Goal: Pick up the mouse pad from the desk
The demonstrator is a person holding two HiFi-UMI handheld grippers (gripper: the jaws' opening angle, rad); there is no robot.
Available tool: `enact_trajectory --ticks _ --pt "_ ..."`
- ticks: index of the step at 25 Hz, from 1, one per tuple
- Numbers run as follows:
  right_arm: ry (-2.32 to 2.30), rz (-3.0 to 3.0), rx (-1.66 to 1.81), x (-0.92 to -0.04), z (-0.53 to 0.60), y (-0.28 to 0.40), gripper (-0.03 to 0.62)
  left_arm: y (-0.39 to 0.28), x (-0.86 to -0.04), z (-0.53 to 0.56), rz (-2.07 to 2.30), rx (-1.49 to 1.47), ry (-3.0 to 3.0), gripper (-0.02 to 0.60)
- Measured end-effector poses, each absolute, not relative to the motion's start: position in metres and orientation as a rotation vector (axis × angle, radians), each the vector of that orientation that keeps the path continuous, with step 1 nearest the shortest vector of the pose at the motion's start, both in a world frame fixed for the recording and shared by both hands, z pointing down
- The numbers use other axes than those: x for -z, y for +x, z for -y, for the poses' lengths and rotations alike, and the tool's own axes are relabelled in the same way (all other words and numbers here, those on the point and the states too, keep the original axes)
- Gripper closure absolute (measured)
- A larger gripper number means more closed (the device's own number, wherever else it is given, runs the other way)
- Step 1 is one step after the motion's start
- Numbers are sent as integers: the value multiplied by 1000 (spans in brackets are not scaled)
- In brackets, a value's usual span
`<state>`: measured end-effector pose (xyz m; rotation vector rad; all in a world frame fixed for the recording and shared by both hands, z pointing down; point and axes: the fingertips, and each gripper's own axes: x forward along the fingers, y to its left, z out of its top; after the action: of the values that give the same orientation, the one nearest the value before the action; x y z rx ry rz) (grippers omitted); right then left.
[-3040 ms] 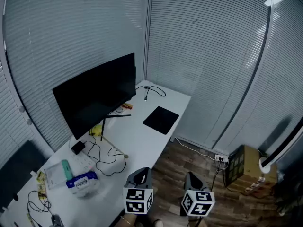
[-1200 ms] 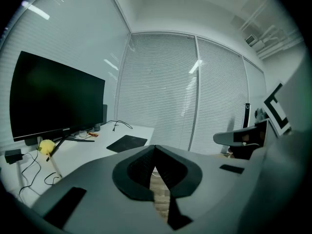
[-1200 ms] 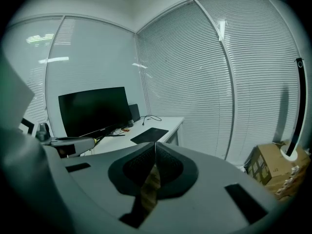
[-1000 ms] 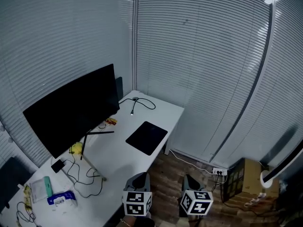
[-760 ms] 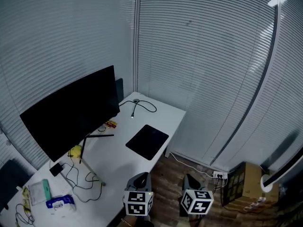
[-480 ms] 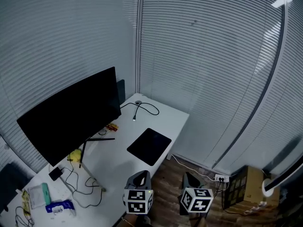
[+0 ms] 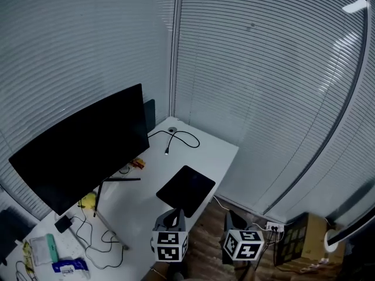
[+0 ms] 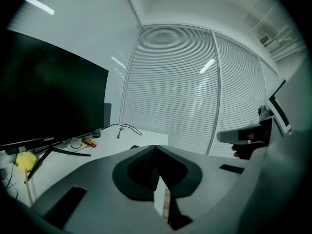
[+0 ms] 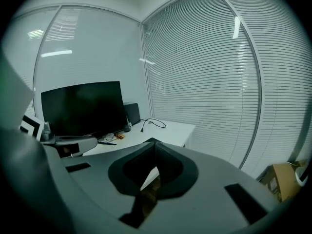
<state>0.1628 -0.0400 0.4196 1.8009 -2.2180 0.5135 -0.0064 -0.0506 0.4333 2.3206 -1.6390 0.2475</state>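
The black mouse pad (image 7: 186, 190) lies flat near the near end of the white desk (image 7: 211, 154), right of the monitor stand. My left gripper (image 7: 172, 213) hangs just short of the pad's near edge, shut with nothing in it. My right gripper (image 7: 231, 216) is beside it over the wooden floor, off the desk's corner, also shut and holding nothing. In the left gripper view the shut jaws (image 8: 155, 146) cover most of the pad; only a dark sliver (image 8: 133, 147) shows. In the right gripper view the shut jaws (image 9: 155, 141) point at the desk end.
A large black monitor (image 7: 82, 145) stands along the desk's left side. A black cable (image 7: 179, 138) loops at the far end, and wires, a yellow item (image 7: 88, 201) and a wipes packet (image 7: 69, 266) lie nearer left. Blinds close in behind. A cardboard box (image 7: 296, 239) sits on the floor at right.
Both grippers have moved forward toward the desk's near end, so the mouse pad now lies closer to them. Both stay shut.
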Motion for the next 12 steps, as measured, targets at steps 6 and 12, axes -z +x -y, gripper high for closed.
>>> enact_trajectory --ticks 6,12 --pt "1779 2209 -532 -430 63 159 560 -12 -441 67 1645 -253 2308 565" --pt "1767 2198 -577 -440 78 161 562 -19 -452 75 1649 -307 2273 565"
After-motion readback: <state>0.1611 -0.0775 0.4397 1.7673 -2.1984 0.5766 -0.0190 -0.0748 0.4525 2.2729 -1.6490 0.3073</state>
